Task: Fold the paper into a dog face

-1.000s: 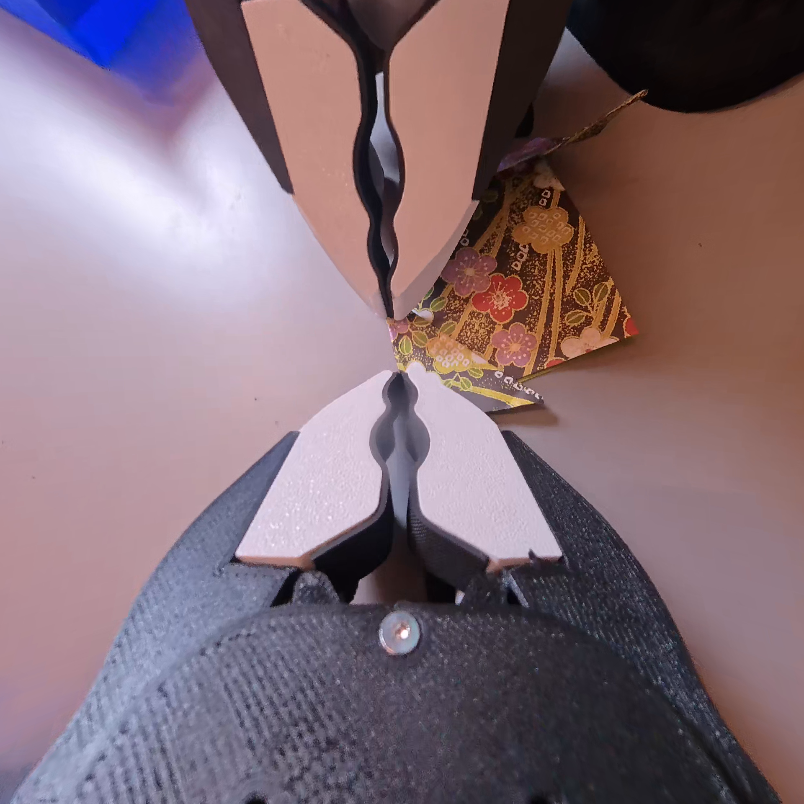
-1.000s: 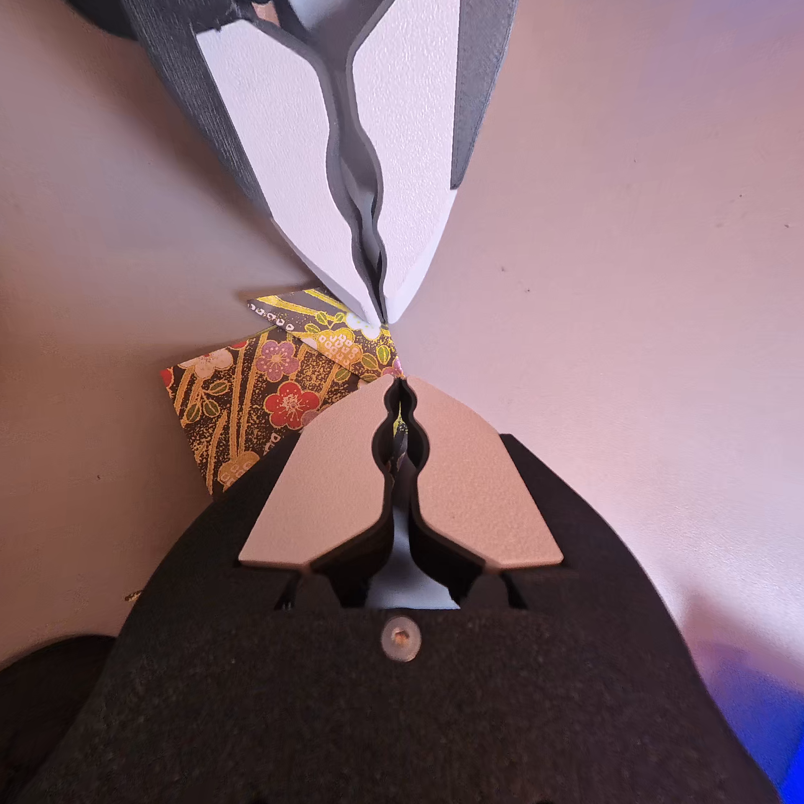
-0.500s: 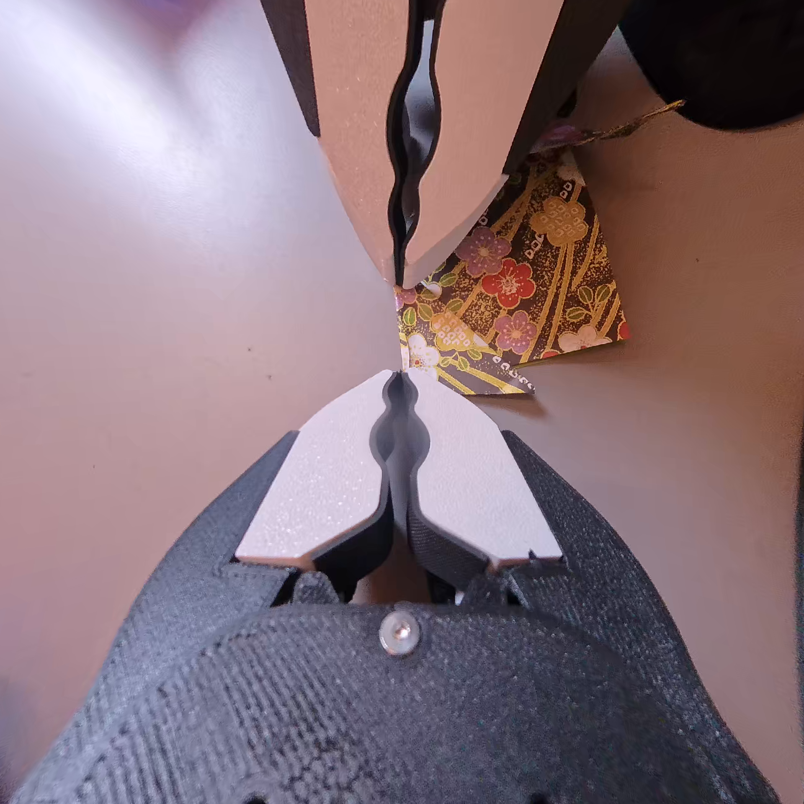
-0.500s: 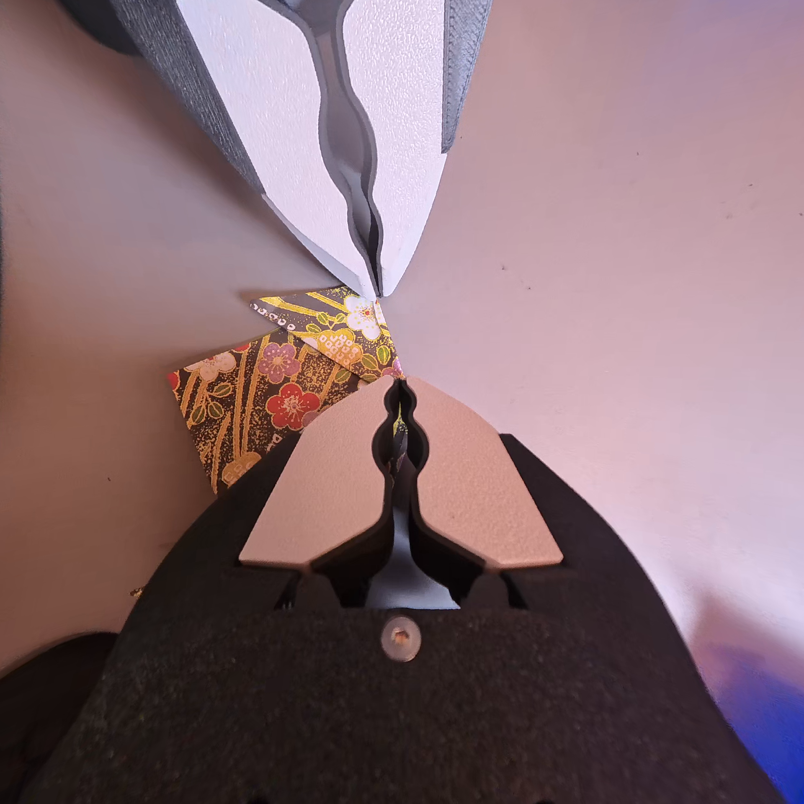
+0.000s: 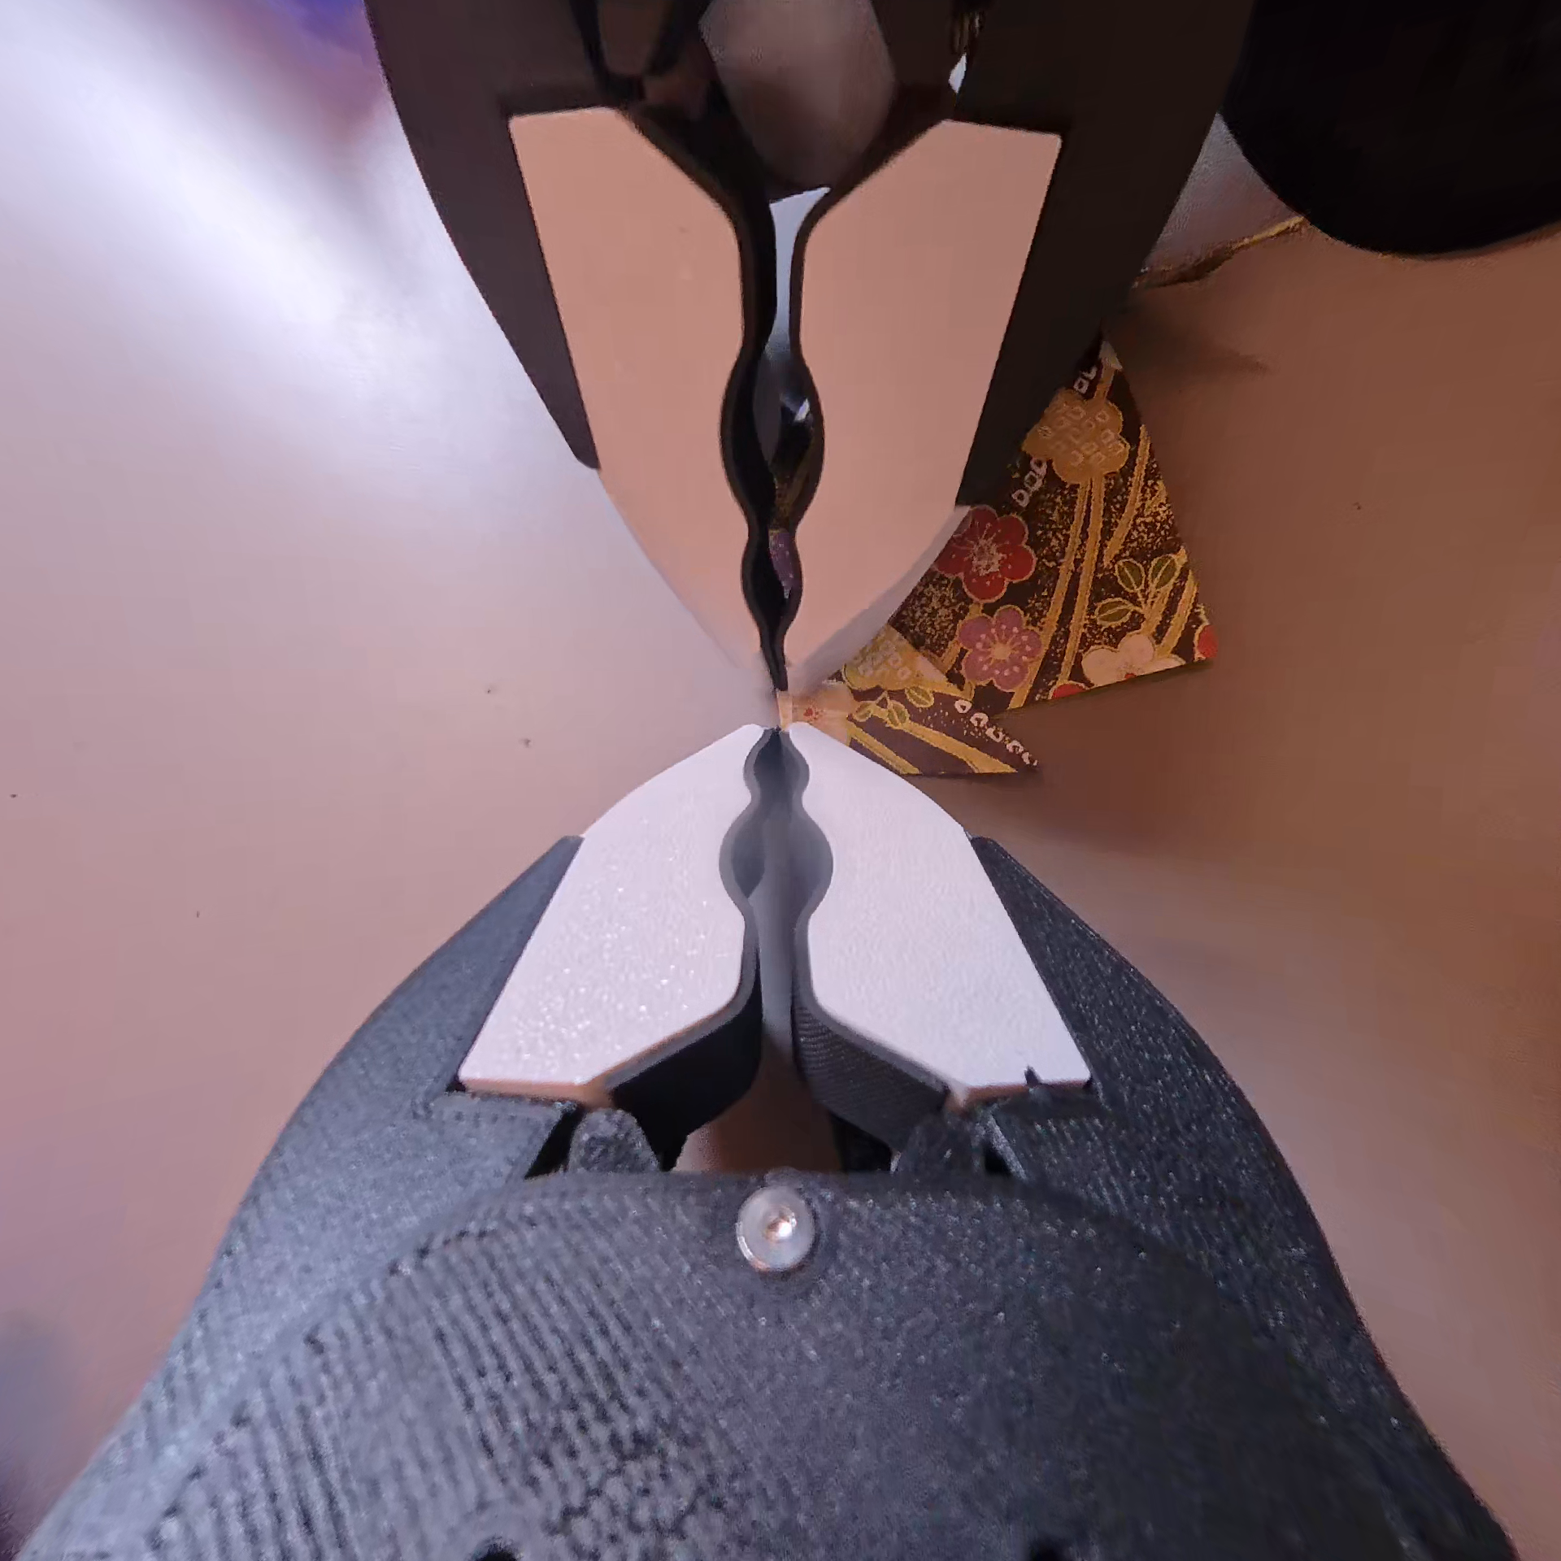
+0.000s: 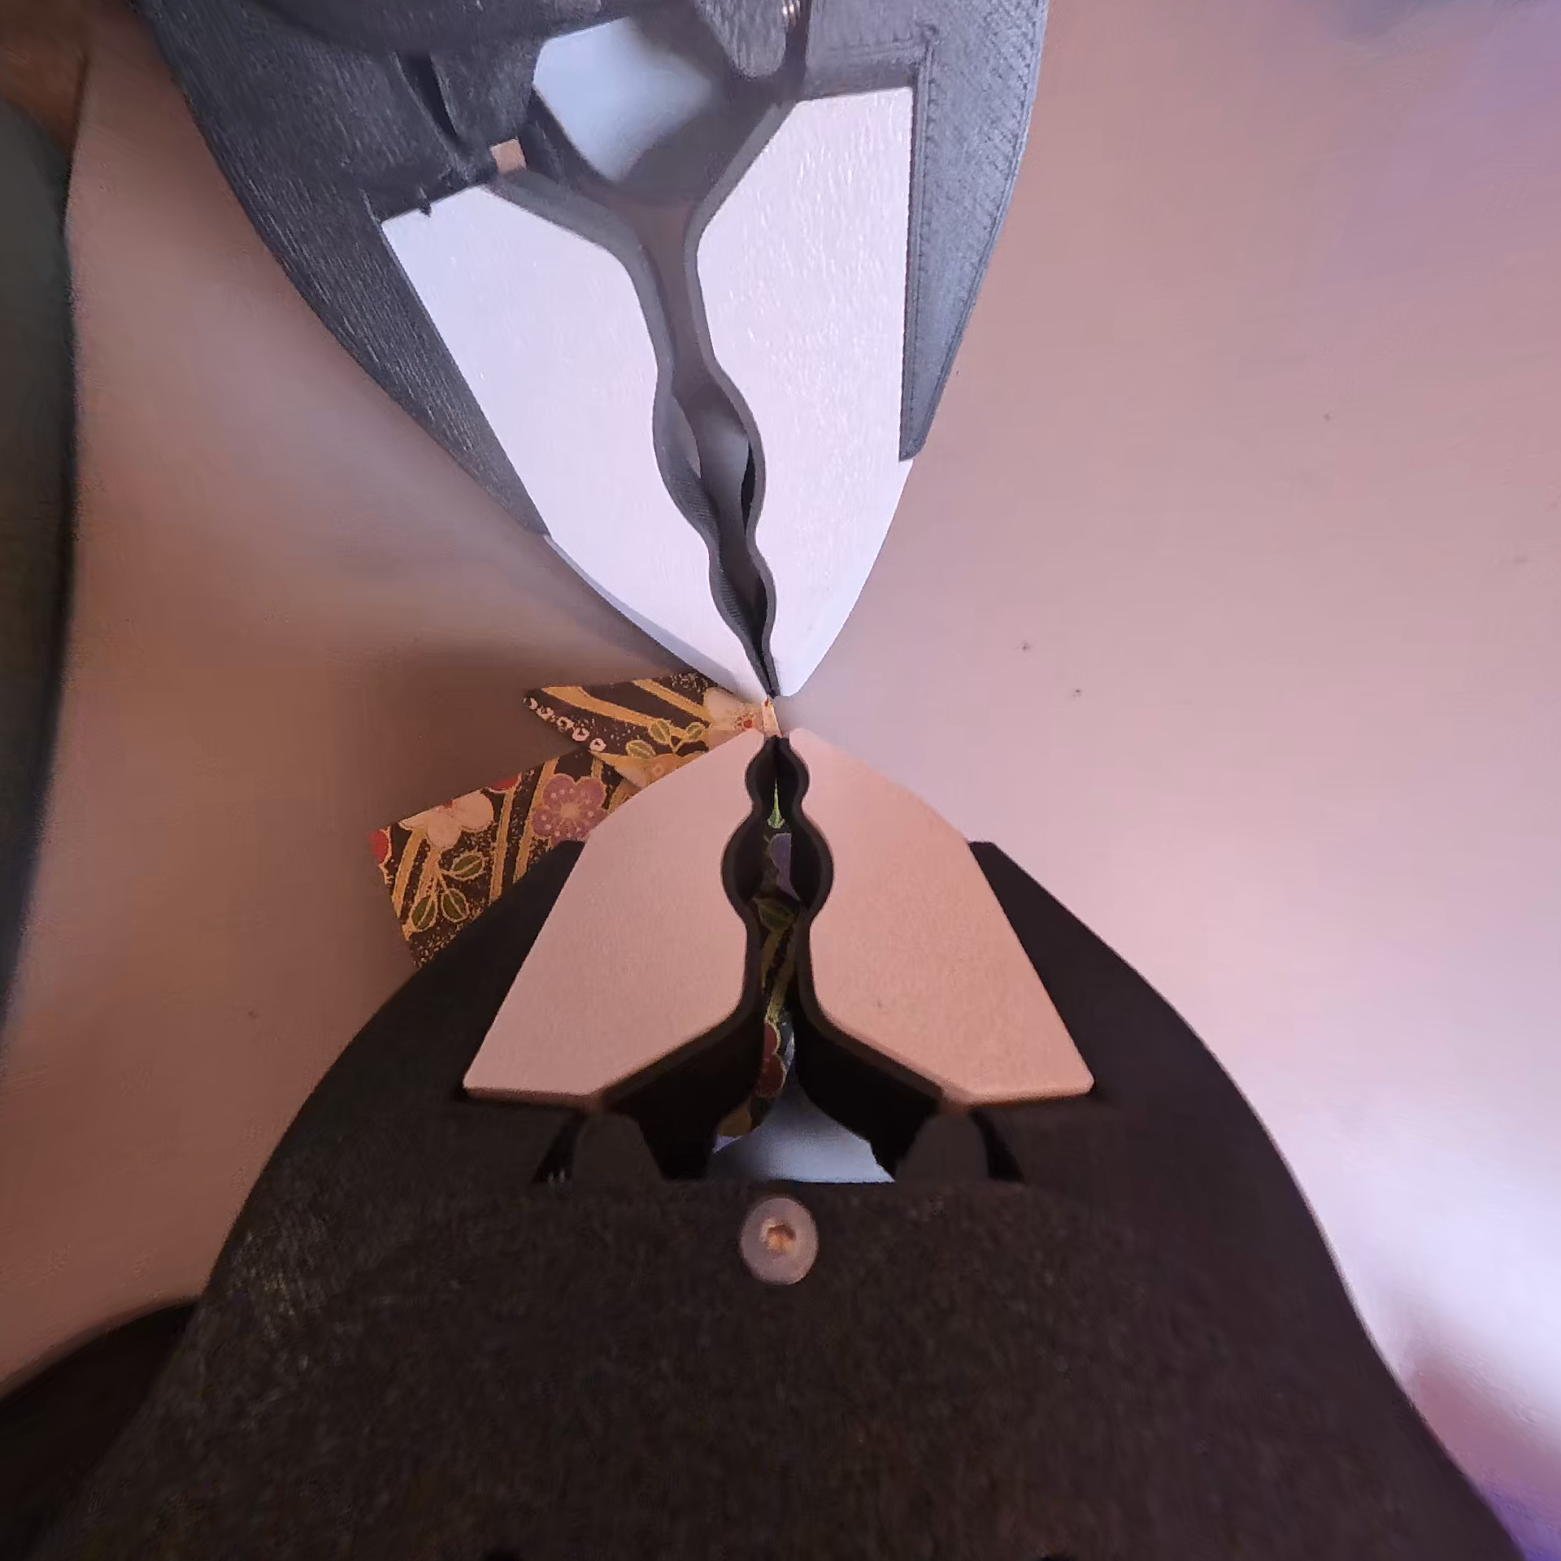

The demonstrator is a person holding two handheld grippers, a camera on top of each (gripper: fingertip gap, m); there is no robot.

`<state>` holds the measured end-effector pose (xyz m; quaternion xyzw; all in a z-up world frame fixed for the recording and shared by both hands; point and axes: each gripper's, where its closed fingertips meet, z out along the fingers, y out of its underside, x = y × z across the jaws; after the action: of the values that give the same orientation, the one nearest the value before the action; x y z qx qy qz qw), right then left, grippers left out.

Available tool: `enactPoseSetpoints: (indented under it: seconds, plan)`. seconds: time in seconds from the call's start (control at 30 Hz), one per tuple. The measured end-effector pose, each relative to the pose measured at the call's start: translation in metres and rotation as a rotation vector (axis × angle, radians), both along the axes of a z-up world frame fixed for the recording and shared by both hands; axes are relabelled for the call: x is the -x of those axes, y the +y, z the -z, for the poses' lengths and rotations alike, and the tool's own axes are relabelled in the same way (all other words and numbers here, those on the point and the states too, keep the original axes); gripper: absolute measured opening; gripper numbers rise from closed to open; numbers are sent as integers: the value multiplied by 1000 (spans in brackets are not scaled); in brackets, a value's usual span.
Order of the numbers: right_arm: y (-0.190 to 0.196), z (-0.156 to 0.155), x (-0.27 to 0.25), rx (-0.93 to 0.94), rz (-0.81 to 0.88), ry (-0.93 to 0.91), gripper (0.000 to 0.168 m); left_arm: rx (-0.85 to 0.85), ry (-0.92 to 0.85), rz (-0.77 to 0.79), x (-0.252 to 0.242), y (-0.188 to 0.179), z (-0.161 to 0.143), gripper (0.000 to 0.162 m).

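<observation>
We have both claws nose to nose over one corner of the patterned paper (image 5: 1073, 591), which lies folded on the table (image 5: 253, 591). Our right claw (image 6: 775, 742) is clamped on the paper; our left claw (image 5: 773, 733) is closed at that corner, apparently pinching its tip. We judge an ear fold is under way; next we press the crease flat without tearing
</observation>
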<state>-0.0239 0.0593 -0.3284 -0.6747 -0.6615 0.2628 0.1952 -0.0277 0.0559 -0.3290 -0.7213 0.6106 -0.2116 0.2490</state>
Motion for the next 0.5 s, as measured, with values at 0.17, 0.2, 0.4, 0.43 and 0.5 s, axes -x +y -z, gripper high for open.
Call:
enactPoseSetpoints:
  seconds: [0.17, 0.2, 0.4, 0.43, 0.5]
  plan:
    - [0, 0, 0, 14, 9, -5, 0, 25, -37, 7, -5, 1, 0, 0]
    - [0, 0, 0, 15, 9, -7, 0, 17, -40, 12, -5, 1, -1, 0]
    - [2, 1, -5, 39, 29, -25, 0, -16, 19, 16, -3, 1, 1, 0]
    - [3, 1, -8, 42, 35, -32, 0, -17, 28, 15, -3, 1, 1, 1]
    - [5, 1, -16, 38, 48, -50, 0, -15, 34, 9, -3, 1, 1, 1]
